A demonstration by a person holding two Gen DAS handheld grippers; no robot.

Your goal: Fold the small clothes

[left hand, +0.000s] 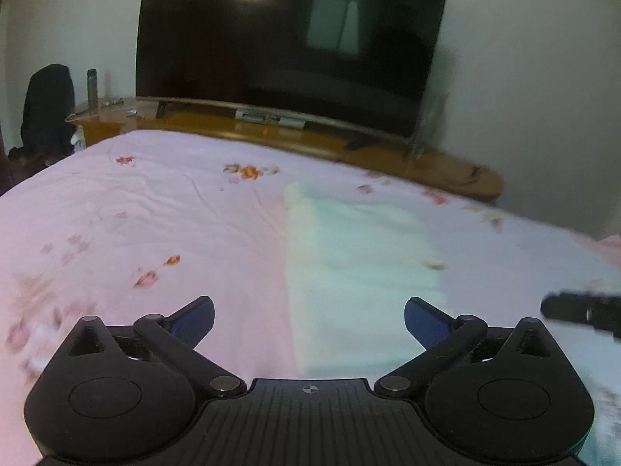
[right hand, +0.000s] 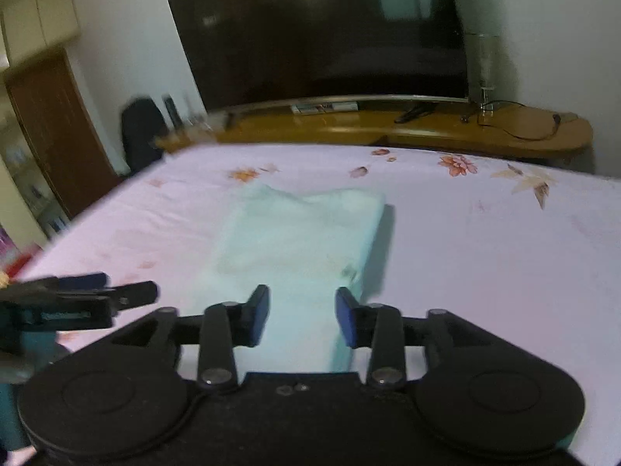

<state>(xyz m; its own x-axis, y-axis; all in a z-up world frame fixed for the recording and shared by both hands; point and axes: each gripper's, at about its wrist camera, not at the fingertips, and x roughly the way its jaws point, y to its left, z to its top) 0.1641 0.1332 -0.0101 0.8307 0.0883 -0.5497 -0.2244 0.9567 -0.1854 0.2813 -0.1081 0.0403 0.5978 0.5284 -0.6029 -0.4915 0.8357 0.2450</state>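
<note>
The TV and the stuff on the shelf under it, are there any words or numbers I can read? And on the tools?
No text can be read anywhere.
TV: dark screen, only reflections, no readable logo.
Flat box on the wooden shelf: has printing, too blurred to read.
Left tool and right tool: no labels, just a small round mark.
Bedsheet: flowers only.
Green cloth: plain.
</note>
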